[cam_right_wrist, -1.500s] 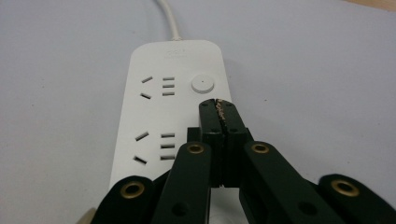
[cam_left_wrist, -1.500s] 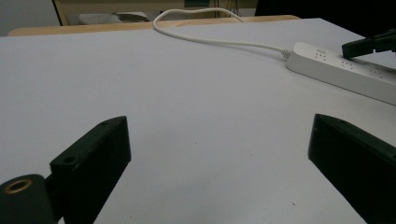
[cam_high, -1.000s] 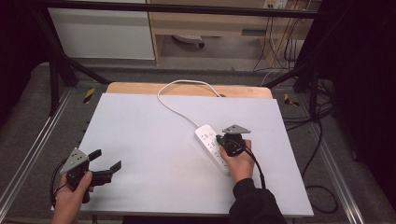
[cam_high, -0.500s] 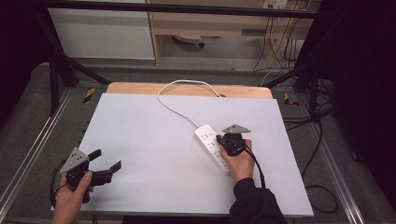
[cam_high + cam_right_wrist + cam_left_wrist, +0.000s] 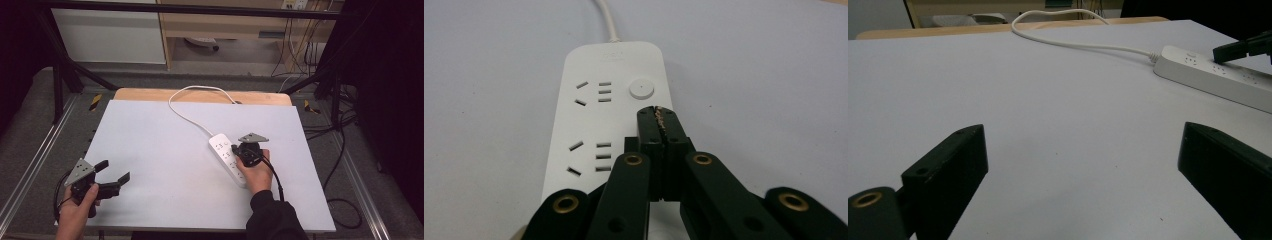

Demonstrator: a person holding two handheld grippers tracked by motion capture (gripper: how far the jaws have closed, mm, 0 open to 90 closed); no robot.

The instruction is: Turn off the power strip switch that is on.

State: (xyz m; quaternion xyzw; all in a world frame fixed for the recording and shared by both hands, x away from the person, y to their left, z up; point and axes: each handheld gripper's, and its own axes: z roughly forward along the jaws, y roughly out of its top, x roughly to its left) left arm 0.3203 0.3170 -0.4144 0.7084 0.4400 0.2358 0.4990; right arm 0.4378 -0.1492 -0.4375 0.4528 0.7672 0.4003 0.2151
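A white power strip [image 5: 227, 157] lies on the grey table mat, right of centre, its white cord [image 5: 187, 107] looping to the far edge. In the right gripper view the strip [image 5: 594, 120] shows socket slots and a round button [image 5: 641, 90]. My right gripper [image 5: 657, 116] is shut with nothing between its jaws, its tips just above the strip a little short of the button; from above it [image 5: 239, 149] sits over the strip's far half. My left gripper [image 5: 114, 173] rests open near the front left corner, with bare mat between its jaws [image 5: 1083, 165]. The strip [image 5: 1218, 75] lies far to its right.
The grey mat [image 5: 150, 145] covers a wooden table whose far edge [image 5: 200, 95] shows. Black frame rails and cables stand around the table. A cabinet and shelf sit on the floor behind it.
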